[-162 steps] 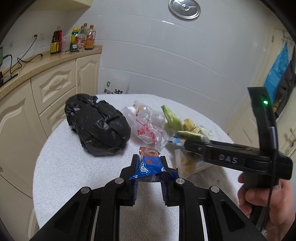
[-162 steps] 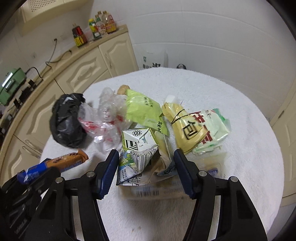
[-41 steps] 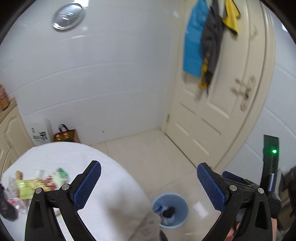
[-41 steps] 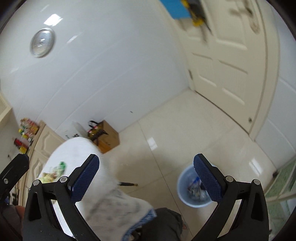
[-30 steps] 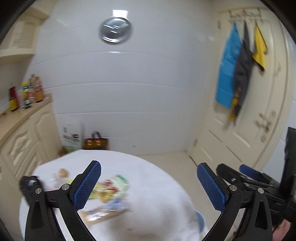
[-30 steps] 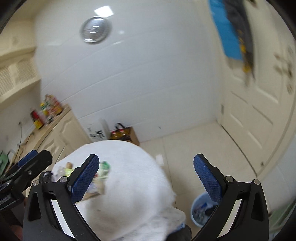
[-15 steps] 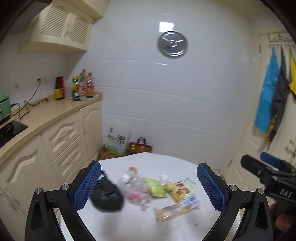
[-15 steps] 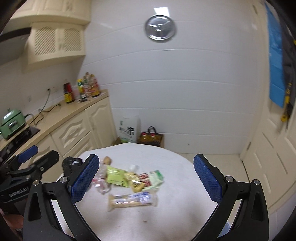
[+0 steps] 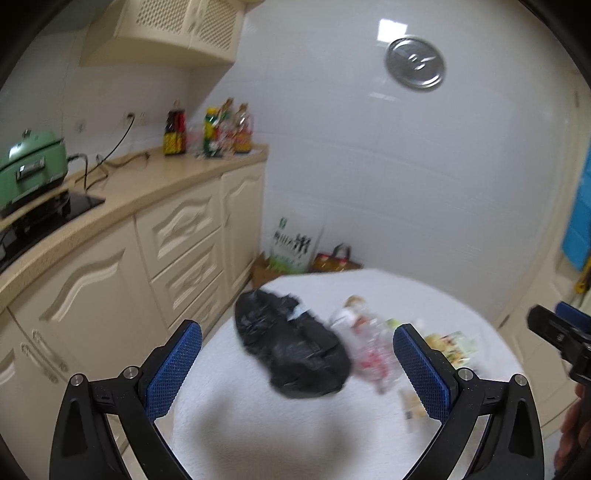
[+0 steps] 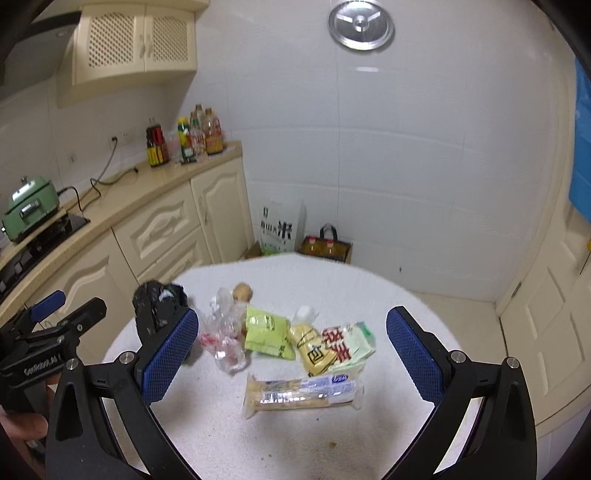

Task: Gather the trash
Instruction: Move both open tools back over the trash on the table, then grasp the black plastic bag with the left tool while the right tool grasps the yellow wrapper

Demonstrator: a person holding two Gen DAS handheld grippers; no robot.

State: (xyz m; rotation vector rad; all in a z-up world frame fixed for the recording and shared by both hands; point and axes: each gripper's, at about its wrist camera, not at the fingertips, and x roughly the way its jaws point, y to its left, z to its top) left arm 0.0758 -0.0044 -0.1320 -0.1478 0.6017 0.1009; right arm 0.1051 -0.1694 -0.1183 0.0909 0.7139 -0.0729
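1. The left hand-held gripper (image 9: 297, 363) is spread wide and holds nothing, above the black bag (image 9: 291, 352).
2. The right hand-held gripper (image 10: 291, 356) is likewise wide apart and holds nothing.
3. On the round worktop (image 10: 332, 280), a clear crumpled bag (image 10: 223, 341), green packet (image 10: 266, 332), yellow pouch (image 10: 314, 350) and long wrapper (image 10: 301, 393) lie to the right of the black bag.

White tiled wall (image 10: 406, 155) fills centre and right of the frame, with a round metal disc (image 10: 361, 28) at top centre. Cream cabinets (image 10: 177, 229) and beige countertop (image 10: 122, 192) occupy the left; a lattice-door wall cabinet (image 10: 129, 44) sits upper left. A panelled door (image 10: 554, 295) stands at right. Floor: pale tile (image 10: 461, 310).
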